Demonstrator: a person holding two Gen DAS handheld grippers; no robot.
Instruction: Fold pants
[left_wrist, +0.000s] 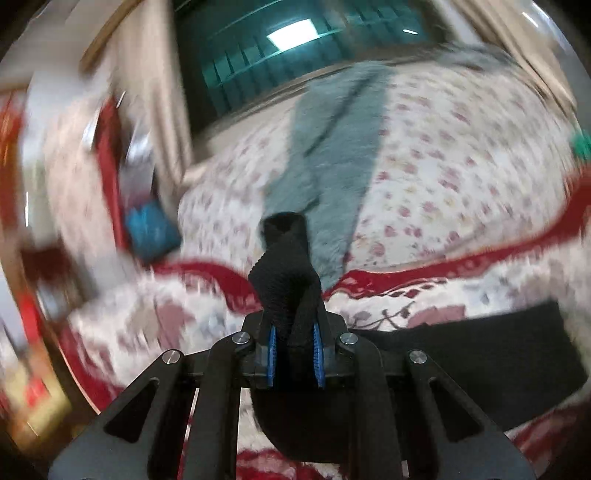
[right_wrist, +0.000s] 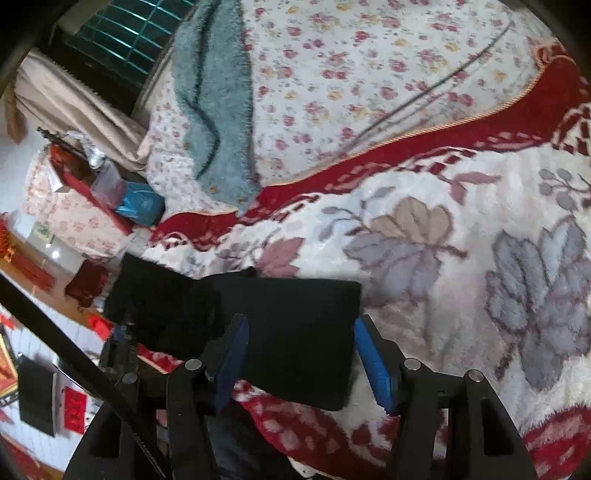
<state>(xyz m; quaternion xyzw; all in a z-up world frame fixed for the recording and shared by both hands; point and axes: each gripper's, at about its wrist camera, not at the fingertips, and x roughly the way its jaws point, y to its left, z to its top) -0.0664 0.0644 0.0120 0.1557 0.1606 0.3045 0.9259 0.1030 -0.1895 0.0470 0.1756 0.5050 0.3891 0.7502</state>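
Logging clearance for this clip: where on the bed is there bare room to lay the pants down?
Bare blanket lies right of the black pants, up to the red border. Beyond it, the floral sheet is bare right of the grey fluffy throw. Crowded: the bed's left edge, by the blue bag.

Bed (right_wrist: 369, 74) with floral sheet and red-bordered blanket (right_wrist: 443, 229); dark window (left_wrist: 258, 48) and beige curtain (right_wrist: 74, 107) at far left.

Left wrist view is super smeared with motion blur, right one's way sharper. Even indoor light, ceiling lamp reflecting in the window (left_wrist: 258, 55), fisheye-bent edges.
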